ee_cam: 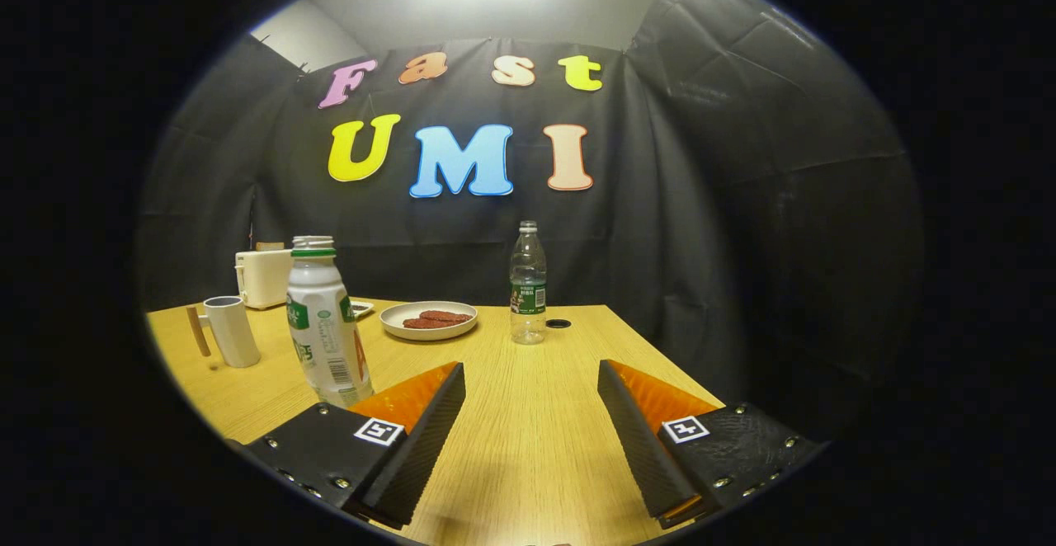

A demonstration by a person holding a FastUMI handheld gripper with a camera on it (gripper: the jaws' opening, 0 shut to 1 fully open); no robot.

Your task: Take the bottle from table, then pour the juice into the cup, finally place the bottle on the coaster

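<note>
A white juice bottle (323, 327) with a green neck ring and no cap stands upright on the wooden table (528, 430), just beyond my left finger (412, 414) and slightly outside it. Further left stands a white cup (231, 330) with a wooden handle. A small flat white piece, possibly the coaster (361, 308), peeks out behind the juice bottle. My gripper (531, 367) is open, its fingers wide apart with only bare tabletop between them.
A clear water bottle (528, 286) stands upright well beyond the fingers, a small dark disc (558, 323) beside it. A plate (429, 321) with reddish-brown food sits behind the juice bottle. At the back left is a cream toaster (264, 276). The table's right edge runs close to my right finger.
</note>
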